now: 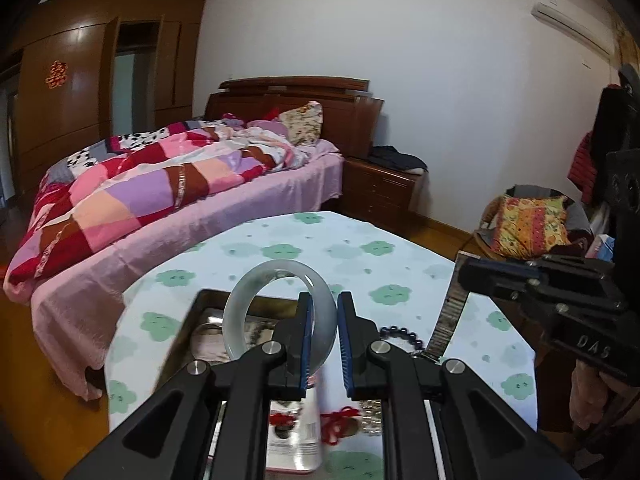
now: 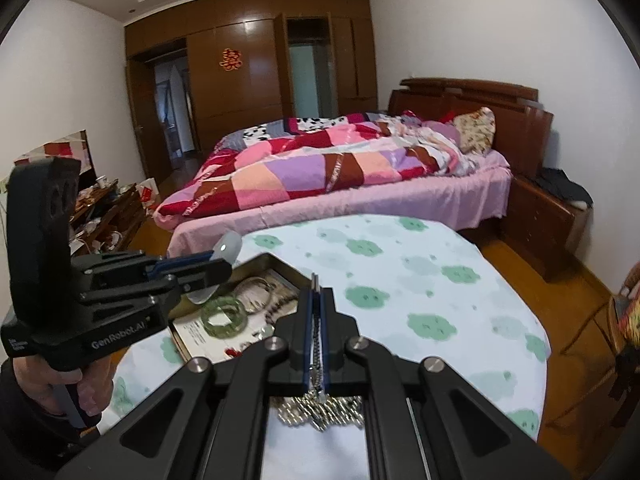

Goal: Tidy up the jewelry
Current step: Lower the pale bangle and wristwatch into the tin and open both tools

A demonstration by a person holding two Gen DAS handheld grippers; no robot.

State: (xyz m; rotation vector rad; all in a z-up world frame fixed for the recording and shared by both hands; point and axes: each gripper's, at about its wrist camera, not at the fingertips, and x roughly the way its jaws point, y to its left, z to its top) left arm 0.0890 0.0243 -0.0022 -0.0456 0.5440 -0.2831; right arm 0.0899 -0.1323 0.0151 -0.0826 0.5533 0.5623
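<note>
My left gripper (image 1: 323,308) is shut on a pale white jade bangle (image 1: 256,300) and holds it upright above a metal tin tray (image 1: 200,300); it also shows in the right wrist view (image 2: 212,260). The tray (image 2: 266,260) holds a green jade bangle (image 2: 222,314), silver bangles (image 2: 256,292) and bead strings. My right gripper (image 2: 316,288) is shut on a metal watch band (image 2: 316,344), which hangs down; the band shows in the left wrist view (image 1: 446,320). A dark bead bracelet (image 1: 400,334) and red string (image 1: 338,424) lie on the table.
The round table has a white cloth with green flowers (image 2: 420,280). A bed with a pink patchwork quilt (image 2: 340,168) stands beyond it. A wooden nightstand (image 2: 544,216) is at right and a chair with a cushion (image 1: 528,224) is beside the table.
</note>
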